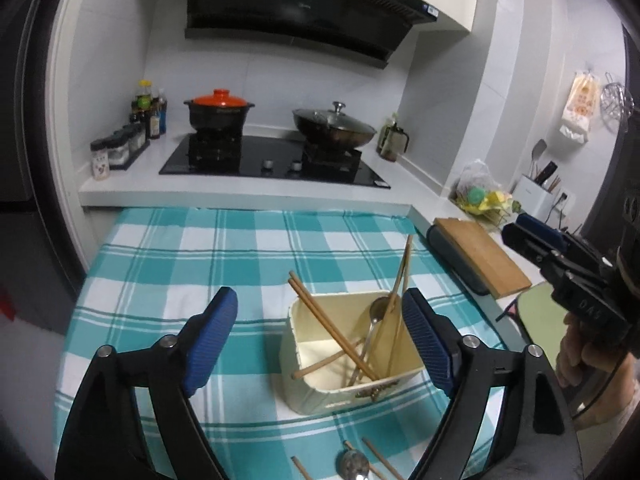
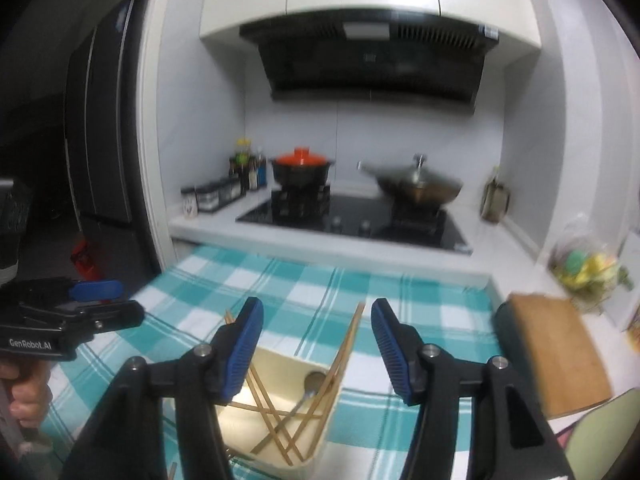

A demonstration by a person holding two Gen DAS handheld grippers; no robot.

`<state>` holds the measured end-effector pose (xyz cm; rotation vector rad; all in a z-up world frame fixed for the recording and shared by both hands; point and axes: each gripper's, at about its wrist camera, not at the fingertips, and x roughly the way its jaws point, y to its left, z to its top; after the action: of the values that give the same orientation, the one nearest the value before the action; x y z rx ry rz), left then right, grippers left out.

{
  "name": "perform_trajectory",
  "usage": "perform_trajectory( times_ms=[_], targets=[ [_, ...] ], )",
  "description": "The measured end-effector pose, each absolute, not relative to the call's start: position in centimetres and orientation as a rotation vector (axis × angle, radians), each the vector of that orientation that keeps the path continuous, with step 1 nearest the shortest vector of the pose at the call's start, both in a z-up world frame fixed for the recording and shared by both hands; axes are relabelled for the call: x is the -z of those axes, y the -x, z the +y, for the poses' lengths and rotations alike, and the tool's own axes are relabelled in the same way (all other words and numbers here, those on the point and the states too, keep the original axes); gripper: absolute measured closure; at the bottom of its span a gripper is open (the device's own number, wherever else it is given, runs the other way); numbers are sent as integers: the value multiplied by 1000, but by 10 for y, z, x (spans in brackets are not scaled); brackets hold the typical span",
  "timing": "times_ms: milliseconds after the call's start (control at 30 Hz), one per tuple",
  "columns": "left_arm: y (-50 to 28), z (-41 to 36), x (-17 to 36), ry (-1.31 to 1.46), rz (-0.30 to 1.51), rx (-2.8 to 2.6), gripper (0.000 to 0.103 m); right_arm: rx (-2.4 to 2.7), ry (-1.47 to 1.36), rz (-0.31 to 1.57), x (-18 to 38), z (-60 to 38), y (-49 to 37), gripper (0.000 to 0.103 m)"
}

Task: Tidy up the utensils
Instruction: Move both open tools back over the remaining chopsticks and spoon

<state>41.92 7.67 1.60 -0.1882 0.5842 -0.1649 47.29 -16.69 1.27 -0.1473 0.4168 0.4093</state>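
Left tool (image 1: 318, 344): I have it spread wide, empty, above the table (image 1: 160, 264).
Right tool (image 2: 317, 346): parted, nothing between the pads, over the cream holder (image 1: 304, 396).
Holder: holds several chopsticks (image 1: 334, 330), a metal spoon (image 1: 374, 318) and what looks like a wooden spatula (image 1: 390, 320).
Loose pieces: 1 metal spoon (image 1: 352, 465) and chopsticks (image 1: 382, 465) lie near me on the cloth.
Handling: I judge the sticks light, stiff, prone to roll; pinch mid-shaft. The spoon looks slick; take its handle.

Cloth (image 1: 180, 264): teal-and-white check; box (image 1: 320, 396): cream; chopsticks (image 1: 332, 332): light brown; spoon (image 1: 378, 310): silver; gripper pads (image 1: 212, 332): ribbed blue on black arms; pot lid (image 1: 219, 100): orange on a black pot; hob (image 1: 256, 160): black; board (image 1: 480, 256): tan wood.
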Motion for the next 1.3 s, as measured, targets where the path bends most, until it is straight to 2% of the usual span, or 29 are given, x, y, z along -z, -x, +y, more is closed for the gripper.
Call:
perform_trajectory(
  times_ms=[67,200,300,467,700,767,900,1300],
  targets=[
    [-393,78,-30,158,572,156,8,-406,149,377,-39,-175,-443,42],
    [-326,75,-34,77,559,152,3,-411,170,342,-64,-191,-379,29],
    [-281,67,-10,28,595,149,2,-408,201,341,-59,-202,-336,28],
    [-232,54,55,85,695,123,2,-367,224,385,-15,-224,-274,28],
    [-203,27,127,199,804,89,2,-255,132,478,86,-246,-211,29],
    [-200,16,134,158,821,69,2,-248,70,530,112,-249,-200,38],
    [-199,7,140,133,830,59,2,-267,62,581,137,-245,-189,45],
    [-201,11,147,98,831,-10,2,-321,77,604,156,-222,-185,45]
  ],
)
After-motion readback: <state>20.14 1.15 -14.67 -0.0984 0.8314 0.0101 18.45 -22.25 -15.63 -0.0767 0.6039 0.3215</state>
